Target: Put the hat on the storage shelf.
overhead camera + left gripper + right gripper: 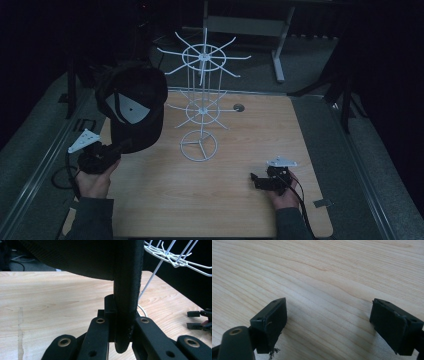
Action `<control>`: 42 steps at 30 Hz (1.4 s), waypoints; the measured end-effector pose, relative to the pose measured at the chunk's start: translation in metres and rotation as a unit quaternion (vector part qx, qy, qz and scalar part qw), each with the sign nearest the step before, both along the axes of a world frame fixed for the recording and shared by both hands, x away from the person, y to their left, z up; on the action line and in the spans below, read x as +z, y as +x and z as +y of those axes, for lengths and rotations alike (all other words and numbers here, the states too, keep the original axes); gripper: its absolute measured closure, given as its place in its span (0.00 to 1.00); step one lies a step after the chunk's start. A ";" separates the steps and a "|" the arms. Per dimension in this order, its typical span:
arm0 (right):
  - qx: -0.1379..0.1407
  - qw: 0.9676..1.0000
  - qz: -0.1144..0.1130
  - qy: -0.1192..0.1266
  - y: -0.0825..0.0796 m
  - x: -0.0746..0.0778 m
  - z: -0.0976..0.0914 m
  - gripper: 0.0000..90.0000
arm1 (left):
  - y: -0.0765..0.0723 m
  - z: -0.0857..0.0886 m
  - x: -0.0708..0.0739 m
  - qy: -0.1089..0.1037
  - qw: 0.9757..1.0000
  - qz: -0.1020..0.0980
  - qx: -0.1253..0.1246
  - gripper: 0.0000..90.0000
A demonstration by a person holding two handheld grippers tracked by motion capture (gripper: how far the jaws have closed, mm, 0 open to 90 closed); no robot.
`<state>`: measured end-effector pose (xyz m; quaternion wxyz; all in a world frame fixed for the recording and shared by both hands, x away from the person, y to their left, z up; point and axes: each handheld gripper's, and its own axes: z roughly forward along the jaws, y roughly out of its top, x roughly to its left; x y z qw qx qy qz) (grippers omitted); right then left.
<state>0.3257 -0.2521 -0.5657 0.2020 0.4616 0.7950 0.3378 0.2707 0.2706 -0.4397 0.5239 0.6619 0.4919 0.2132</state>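
Note:
A black cap (135, 107) hangs in the air over the table's left side, its white inner lining facing the camera. My left gripper (123, 146) is shut on the cap's brim from below. In the left gripper view the brim (126, 290) stands edge-on, pinched between the jaws of the left gripper (122, 322). A white wire rack (202, 107) with two tiers of hooks stands at the table's middle, just right of the cap, and its hooks (175, 257) also appear beyond the brim. My right gripper (255, 180) rests low at the front right, open, with bare wood between its jaws (328, 320).
The wooden table (225, 200) has a small round grommet hole (239, 107) behind the rack. A grey metal piece (322, 203) lies at the front right corner. Dark floor and table legs surround the table. The right gripper (200, 320) appears at the far right of the left gripper view.

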 end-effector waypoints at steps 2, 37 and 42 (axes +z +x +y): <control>0.000 1.000 0.000 0.000 0.000 0.000 0.000 0.15 | -0.001 -0.001 0.002 0.002 1.000 -0.001 0.001 0.96; 0.000 1.000 -0.001 0.000 0.000 0.000 0.000 0.15 | -0.011 -0.012 0.024 0.035 0.998 -0.050 0.024 0.96; 0.000 1.000 -0.001 0.000 0.000 0.000 0.000 0.15 | -0.011 -0.013 0.026 0.041 0.997 -0.055 0.027 0.96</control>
